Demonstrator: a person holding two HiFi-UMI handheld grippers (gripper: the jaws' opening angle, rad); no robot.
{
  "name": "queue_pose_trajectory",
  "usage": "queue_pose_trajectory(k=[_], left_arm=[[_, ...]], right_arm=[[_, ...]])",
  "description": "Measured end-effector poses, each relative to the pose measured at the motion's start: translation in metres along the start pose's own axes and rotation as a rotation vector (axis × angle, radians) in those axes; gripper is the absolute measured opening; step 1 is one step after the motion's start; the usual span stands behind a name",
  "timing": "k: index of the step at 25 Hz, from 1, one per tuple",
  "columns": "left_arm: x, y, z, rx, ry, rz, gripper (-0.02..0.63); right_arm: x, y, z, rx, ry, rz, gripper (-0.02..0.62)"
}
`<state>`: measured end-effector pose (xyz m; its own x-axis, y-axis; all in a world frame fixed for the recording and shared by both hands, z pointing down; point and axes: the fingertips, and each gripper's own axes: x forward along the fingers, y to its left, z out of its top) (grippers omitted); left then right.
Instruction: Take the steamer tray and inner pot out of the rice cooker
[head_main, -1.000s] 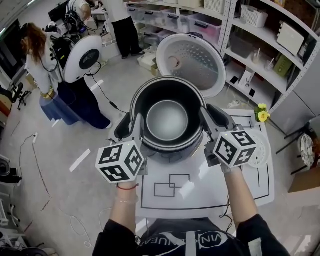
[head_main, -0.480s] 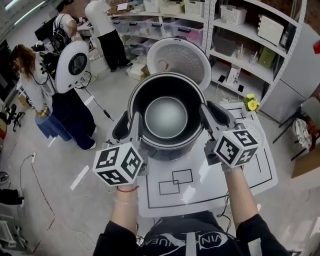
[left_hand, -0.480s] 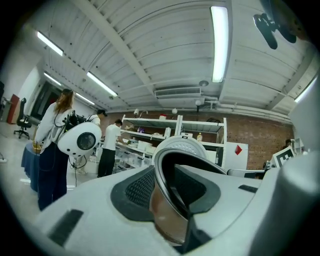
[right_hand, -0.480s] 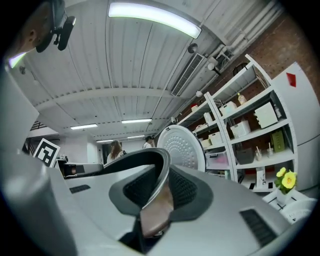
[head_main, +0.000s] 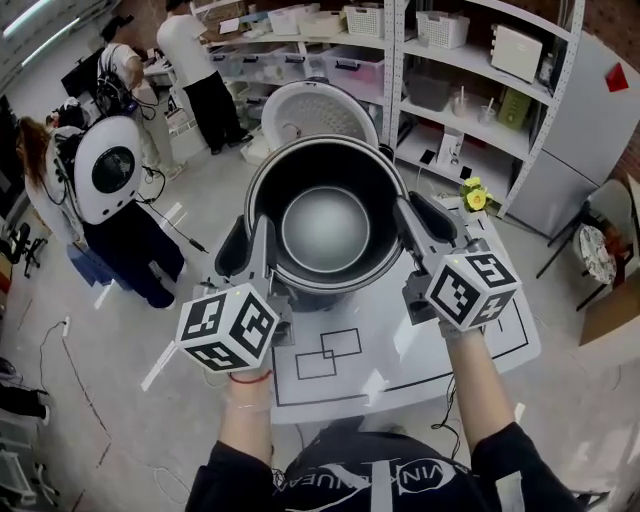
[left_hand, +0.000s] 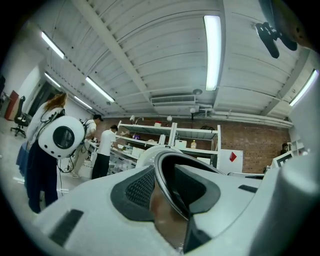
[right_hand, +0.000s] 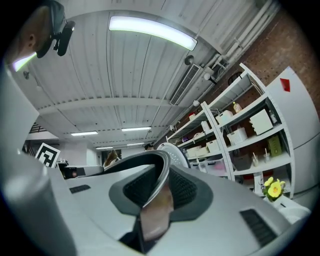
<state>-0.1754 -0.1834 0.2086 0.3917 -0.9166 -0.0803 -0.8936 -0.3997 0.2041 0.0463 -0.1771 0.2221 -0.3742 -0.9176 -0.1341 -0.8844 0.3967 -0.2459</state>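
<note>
- The inner pot (head_main: 325, 228) fills the middle of the head view. It is held up level above the table, empty, with its bare grey bottom showing.
- The rice cooker's lid (head_main: 315, 112) stands open at the pot's 12 o'clock. The cooker body is hidden beneath the pot.
- The left gripper (head_main: 258, 245) is clamped on the pot's rim at 9 o'clock and the right gripper (head_main: 415, 225) at 3 o'clock. Each gripper view shows the rim pinched between the pads.
- I judge the pot to be lifted out and not yet set down. No steamer tray is in sight, so it is likely already out.
- The room is a workshop with a grey floor and trailing cables. There are shelves (head_main: 470, 60) at 1 o'clock and a person with a round white pack (head_main: 110, 170) at 10 o'clock.
- The white table (head_main: 420, 350) at 6 o'clock carries black outlined rectangles.
- Yellow flowers (head_main: 472, 195) sit at 3 o'clock, just beyond the right gripper.
</note>
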Motion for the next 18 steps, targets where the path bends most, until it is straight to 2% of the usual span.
queue_pose_trajectory(k=[8, 18], left_arm=[[0.004, -0.082, -0.033, -0.033, 0.054, -0.083, 0.120], [0.007, -0.171, -0.113, -0.108, 0.184, -0.196, 0.119]], right_arm=[[-0.075, -0.055, 0.016, -0.009, 0.008, -0.094, 0.081], [-0.173, -0.128, -0.008, 0.023, 0.065, -0.237, 0.080]])
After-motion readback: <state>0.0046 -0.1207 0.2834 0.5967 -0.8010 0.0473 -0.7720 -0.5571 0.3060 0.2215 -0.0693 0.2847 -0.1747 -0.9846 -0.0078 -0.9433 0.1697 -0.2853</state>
